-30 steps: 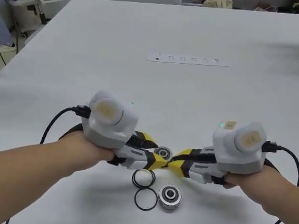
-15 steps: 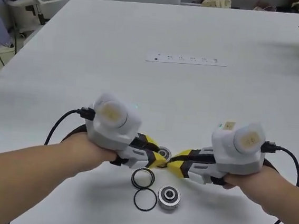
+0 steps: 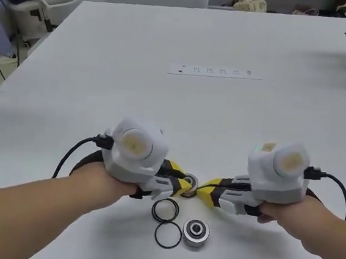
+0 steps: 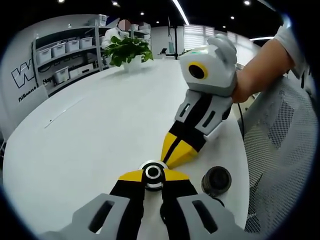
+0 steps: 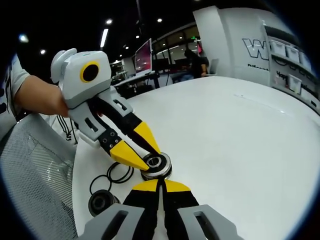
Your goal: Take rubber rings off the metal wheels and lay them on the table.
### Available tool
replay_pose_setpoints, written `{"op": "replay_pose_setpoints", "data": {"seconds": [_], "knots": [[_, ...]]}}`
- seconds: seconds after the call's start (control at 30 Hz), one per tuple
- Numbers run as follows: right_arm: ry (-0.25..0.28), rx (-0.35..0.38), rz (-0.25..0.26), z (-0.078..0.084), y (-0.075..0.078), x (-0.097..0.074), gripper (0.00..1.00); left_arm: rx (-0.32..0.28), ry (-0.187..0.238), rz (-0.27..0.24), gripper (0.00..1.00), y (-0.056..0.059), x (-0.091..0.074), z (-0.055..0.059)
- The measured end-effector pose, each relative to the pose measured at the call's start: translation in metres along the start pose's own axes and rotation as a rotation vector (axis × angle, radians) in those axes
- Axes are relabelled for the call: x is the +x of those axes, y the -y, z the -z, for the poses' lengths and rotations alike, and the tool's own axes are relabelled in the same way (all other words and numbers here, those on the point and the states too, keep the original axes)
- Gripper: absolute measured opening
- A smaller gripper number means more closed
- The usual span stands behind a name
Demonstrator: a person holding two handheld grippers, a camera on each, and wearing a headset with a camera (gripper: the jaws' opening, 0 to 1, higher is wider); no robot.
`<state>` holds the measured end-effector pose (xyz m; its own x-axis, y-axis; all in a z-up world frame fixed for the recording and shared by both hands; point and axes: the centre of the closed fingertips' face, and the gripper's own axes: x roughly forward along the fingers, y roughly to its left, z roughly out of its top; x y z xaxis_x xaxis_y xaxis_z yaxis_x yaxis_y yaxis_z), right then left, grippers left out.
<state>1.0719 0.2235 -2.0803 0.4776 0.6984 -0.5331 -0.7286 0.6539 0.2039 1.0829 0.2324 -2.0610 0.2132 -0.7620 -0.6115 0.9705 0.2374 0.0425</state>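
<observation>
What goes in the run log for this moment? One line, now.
left gripper: shut on metal wheel | right gripper: shut, tips at that wheel | table: loose rubber rings, second wheel

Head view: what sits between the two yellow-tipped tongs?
A small round metal wheel, clamped by the left gripper, with the right gripper shut at its rim. Both gripper views show this too.

White table [image 3: 105,68], power strip [image 3: 215,71], potted plant [image 4: 127,49], wall shelves [image 4: 57,50], ceiling lights [image 5: 104,37]
</observation>
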Motion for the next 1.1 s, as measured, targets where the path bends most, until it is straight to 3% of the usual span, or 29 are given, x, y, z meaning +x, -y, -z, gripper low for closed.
{"op": "replay_pose_setpoints", "data": {"seconds": [0.07, 0.17, 1.1], "knots": [[0.003, 0.025, 0.0, -0.0003, 0.0003, -0.0003, 0.0, -0.001, -0.002, -0.003, 0.07, 0.001, -0.0002, -0.0002], [0.023, 0.125, -0.007, -0.0027, 0.0007, -0.0015, 0.0, -0.004, -0.003, -0.006, 0.07, 0.0007, -0.0001, -0.0002], [0.046, 0.257, -0.034, -0.0024, -0.0032, -0.0088, 0.0, -0.013, -0.004, -0.017, 0.07, 0.003, -0.0008, 0.0004]]}}
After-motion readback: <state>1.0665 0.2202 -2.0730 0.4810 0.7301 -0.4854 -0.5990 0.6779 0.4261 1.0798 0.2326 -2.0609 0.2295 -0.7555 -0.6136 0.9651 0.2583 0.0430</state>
